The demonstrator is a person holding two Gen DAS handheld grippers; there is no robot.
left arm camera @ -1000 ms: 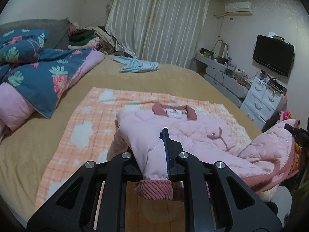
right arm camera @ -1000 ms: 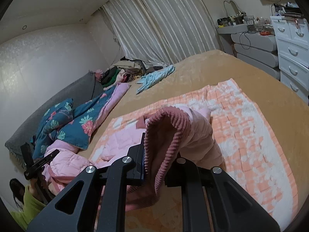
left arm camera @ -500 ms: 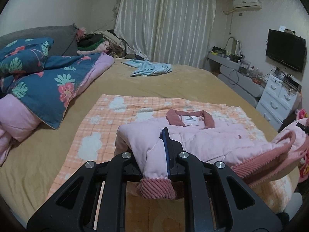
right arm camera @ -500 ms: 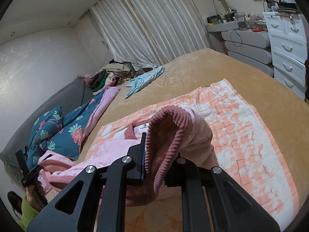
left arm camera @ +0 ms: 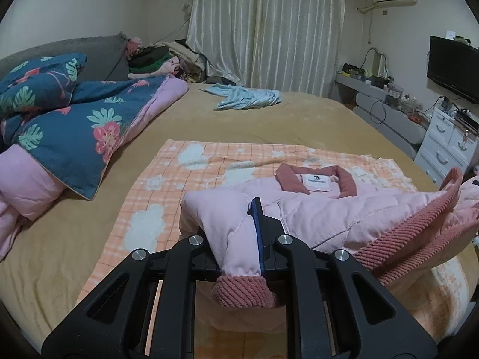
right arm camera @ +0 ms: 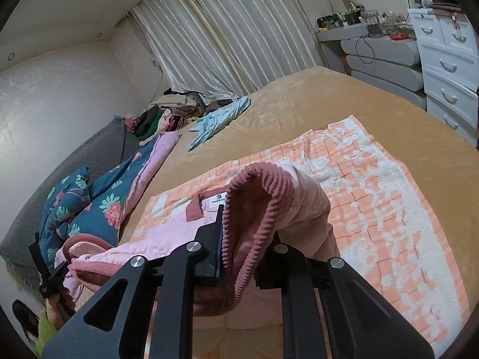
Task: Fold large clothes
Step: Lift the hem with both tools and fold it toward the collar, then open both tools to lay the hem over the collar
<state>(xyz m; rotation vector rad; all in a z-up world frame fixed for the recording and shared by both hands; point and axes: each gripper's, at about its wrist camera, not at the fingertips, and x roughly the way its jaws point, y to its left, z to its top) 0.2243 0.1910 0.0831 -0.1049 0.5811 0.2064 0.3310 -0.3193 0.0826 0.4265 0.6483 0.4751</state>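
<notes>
A pink quilted jacket with dark-pink ribbed trim lies partly spread on an orange-and-white checked blanket, collar and label facing up. My left gripper is shut on one sleeve just above its ribbed cuff. My right gripper clamps the jacket's ribbed hem, which drapes over the fingers; its jaws are opening slightly with the hem still between them. In the right wrist view the left gripper shows at far left, holding the jacket's other end.
A tan bedspread covers the bed. A blue floral quilt is bunched at the left. A light blue garment and a clothes pile lie at the far end. White drawers stand to the right.
Both grippers moved forward over the bed and slightly down. The jacket, earlier hanging bunched between them, now lies stretched flatter on the blanket with its collar label showing.
</notes>
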